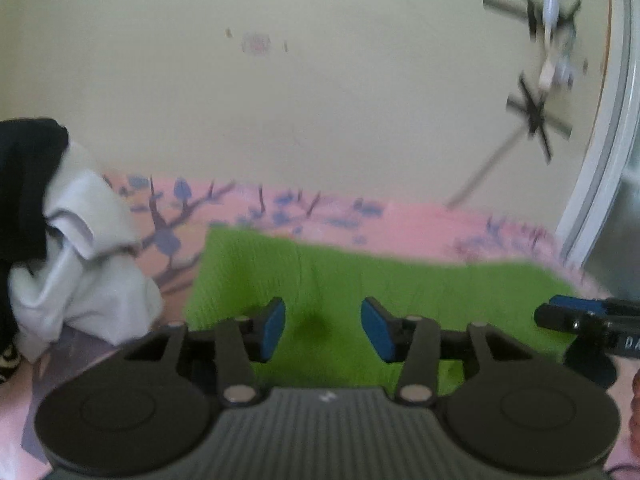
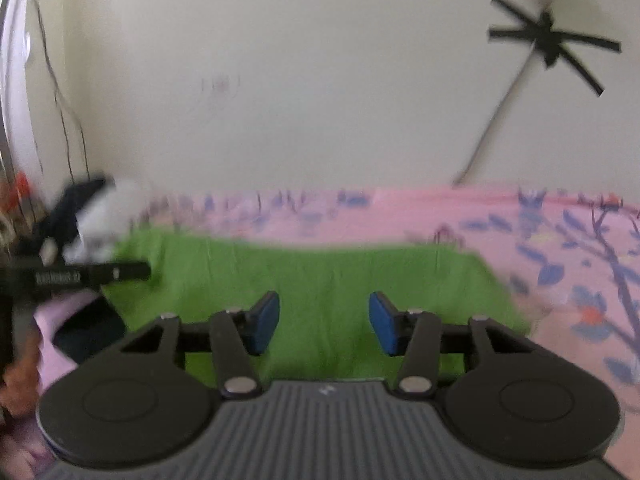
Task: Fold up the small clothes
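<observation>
A bright green cloth (image 1: 360, 280) lies flat on the pink floral bedsheet (image 1: 420, 220). My left gripper (image 1: 323, 326) hovers over the cloth's near part, open, with only cloth surface showing between its blue pads (image 1: 274, 326). The right gripper (image 1: 576, 314) reaches in from the right edge of this view, over the cloth's right end. In the right wrist view the same green cloth (image 2: 312, 272) spreads under my right gripper (image 2: 324, 322), which is open with nothing between its pads. The left gripper (image 2: 92, 274) shows at the left there, blurred.
A heap of white and black clothes (image 1: 80, 260) sits left of the green cloth, blurred in the right wrist view (image 2: 100, 216). A pale wall (image 1: 320, 100) with black tape crosses (image 1: 536, 116) rises behind the bed. A white frame (image 1: 600, 160) stands at the right. Open bedsheet (image 2: 560, 260) lies right of the cloth.
</observation>
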The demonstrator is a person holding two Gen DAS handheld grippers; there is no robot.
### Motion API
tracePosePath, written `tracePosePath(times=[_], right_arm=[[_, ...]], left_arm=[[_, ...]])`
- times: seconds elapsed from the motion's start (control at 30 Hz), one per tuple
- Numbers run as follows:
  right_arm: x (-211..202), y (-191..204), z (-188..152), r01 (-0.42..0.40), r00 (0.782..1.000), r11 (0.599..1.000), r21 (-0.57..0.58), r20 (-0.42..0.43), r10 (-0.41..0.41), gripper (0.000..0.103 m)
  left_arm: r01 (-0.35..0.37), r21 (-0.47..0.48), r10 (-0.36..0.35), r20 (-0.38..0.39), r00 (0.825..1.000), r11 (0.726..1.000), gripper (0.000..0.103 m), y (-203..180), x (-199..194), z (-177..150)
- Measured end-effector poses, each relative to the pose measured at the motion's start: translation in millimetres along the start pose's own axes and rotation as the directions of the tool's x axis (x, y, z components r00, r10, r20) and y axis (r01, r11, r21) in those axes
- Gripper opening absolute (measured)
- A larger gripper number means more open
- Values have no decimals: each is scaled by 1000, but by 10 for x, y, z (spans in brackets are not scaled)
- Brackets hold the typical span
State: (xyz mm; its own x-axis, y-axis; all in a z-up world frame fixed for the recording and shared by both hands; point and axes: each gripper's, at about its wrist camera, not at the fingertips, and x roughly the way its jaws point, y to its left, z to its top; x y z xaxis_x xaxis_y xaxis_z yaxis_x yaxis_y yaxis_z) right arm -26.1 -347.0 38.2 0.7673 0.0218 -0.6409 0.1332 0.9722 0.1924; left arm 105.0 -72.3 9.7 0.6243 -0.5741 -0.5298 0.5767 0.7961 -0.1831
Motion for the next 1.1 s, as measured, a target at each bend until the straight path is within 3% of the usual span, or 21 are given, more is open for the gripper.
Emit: tracePosePath(times=[0.07, 0.27, 0.57, 0.73, 1.1], right_arm=[[121, -52, -115, 23, 998, 1000, 16, -65, -22, 42], [25, -136, -187, -9, 1000, 997, 72, -21, 11, 44], [26, -129, -191, -24, 1000, 996, 82, -13, 26, 48], [20, -121, -192, -26, 1000, 996, 84, -13, 27, 49], [26, -121, -185, -24, 1000, 996, 80, -14, 26, 50]], left_arm=[[-40, 28, 42, -52, 998, 999, 43, -17, 114, -62], [-56, 83, 60, -46, 997, 995, 51, -104, 143, -106], [-25, 83, 30, -61, 998, 996, 61, -103, 143, -80], [11, 101, -2, -84, 996, 995, 78, -131, 170, -77], [11, 101, -3, -80, 997, 995, 79, -137, 161, -90]])
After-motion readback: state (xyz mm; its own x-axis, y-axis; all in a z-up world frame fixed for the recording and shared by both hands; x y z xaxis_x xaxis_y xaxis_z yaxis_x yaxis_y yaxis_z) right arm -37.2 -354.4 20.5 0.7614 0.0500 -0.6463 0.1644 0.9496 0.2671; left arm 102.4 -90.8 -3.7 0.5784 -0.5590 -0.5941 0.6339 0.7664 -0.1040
